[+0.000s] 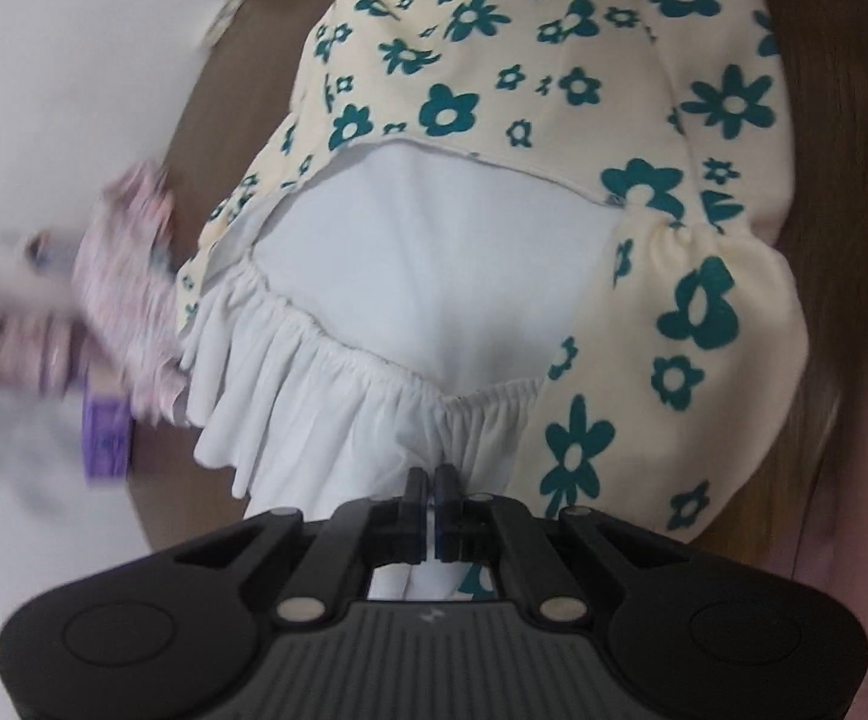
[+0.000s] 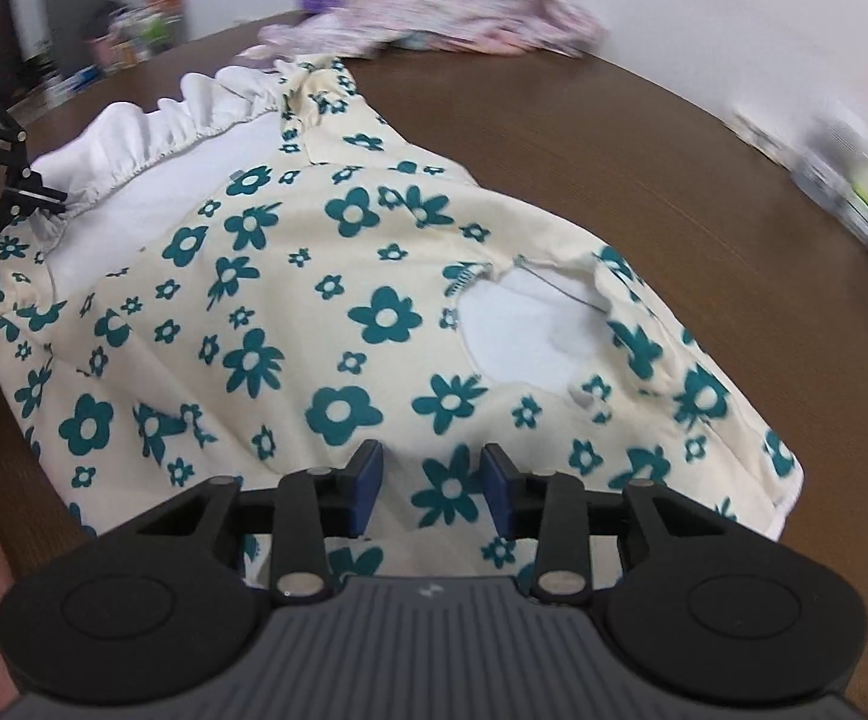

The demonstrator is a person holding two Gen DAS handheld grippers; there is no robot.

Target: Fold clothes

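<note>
On the brown wooden table (image 2: 643, 138), we judge a fold underway: left gripper (image 1: 432, 480) pinches the cream green-flowered garment's (image 2: 314, 312) white ruffle (image 1: 314, 372), right gripper (image 2: 432, 480) spread, must clamp next.

The left wrist view looks steeply down along its own claw (image 1: 432, 483) from very near the floral garment (image 1: 553, 90), which fills most of the frame above the brown counter (image 1: 242, 90). The right wrist view, behind the right claw (image 2: 432, 474), also sits close, tilted down across the same garment (image 2: 314, 300) toward the counter's (image 2: 643, 150) far edge. Both share the garment, the counter and the pink clothes pile (image 2: 463, 12), and the right view catches the left claw (image 2: 44, 201) at its left edge
</note>
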